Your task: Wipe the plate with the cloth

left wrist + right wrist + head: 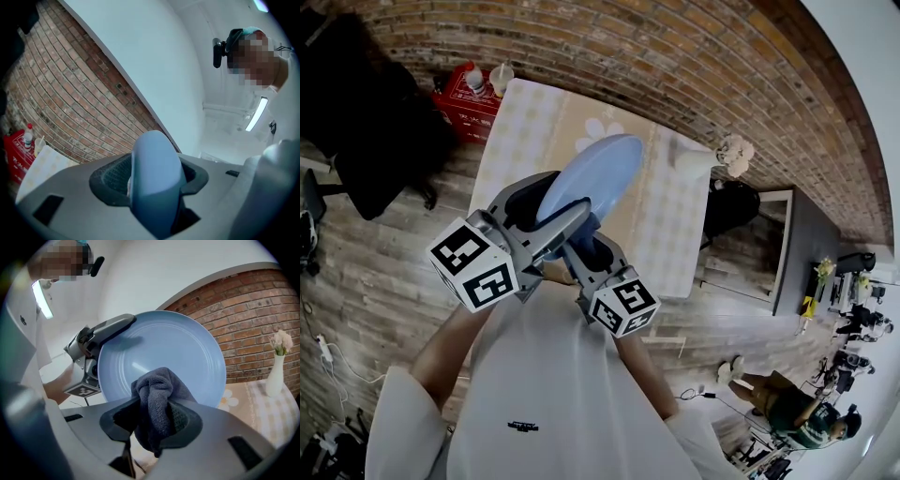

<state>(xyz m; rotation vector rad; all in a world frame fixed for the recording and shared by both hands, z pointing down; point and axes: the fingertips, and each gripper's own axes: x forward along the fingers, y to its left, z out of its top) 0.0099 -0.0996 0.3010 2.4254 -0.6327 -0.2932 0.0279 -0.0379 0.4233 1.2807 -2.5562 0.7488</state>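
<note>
Right gripper (pixel 157 420) jaws clamped on bunched dark grey cloth (pixel 157 397), cloth at lower face of pale blue plate (pixel 183 348); contact not resolvable. Left gripper (pixel 154 185) jaws closed on plate rim, plate held tilted on edge in air above checked table (pixel 675 234). White vase (pixel 274 376) with flowers upright on table near brick wall (pixel 675 66).
</note>
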